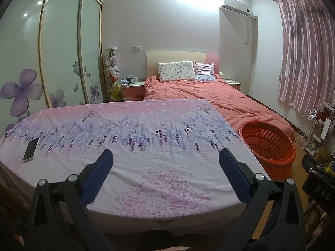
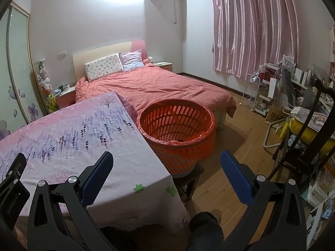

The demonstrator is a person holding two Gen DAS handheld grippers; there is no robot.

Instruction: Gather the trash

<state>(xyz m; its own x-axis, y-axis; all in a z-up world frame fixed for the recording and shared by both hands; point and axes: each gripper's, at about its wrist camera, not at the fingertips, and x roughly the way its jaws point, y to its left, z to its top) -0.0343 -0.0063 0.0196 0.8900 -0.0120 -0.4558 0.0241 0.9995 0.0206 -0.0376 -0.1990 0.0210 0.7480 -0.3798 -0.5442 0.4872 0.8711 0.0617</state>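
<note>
Left wrist view: left claw (image 1: 166, 156) spread wide, blue-padded fingers (image 1: 102, 175) apart, nothing held, poised above the near edge of the table (image 1: 146, 177) draped in a pink and lavender floral cloth. Right wrist view: right claw (image 2: 167, 159) likewise spread and empty, hovering over the table's right corner and the wooden floor (image 2: 234, 167) beyond it.

Task items: no loose trash distinguishable on the cloth in either view. Orange perforated plastic basket lined with an orange bag (image 2: 178, 133) set on a dark low stool (image 2: 188, 177), touching or just beside the table's right edge; judged to be the drop point. White smartphone (image 1: 31, 150) lying flat near the table's left edge; not trash, to be left alone.

Step in hand, as judged: search for trash, or task near completion. Procedure:
- Sweep both views across the cloth and the floor before committing to a reach.
- Keep fingers apart until an item sits squarely between the pads.
- Approach low and level to avoid snagging or bunching the cloth.
- Release only when well over the basket rim, inside the liner.

Pose: both claws held level and forward-facing, side by side, left one partly visible at the left edge of the right wrist view. Pink-covered bed (image 2: 167, 87) well behind, untouched.
</note>
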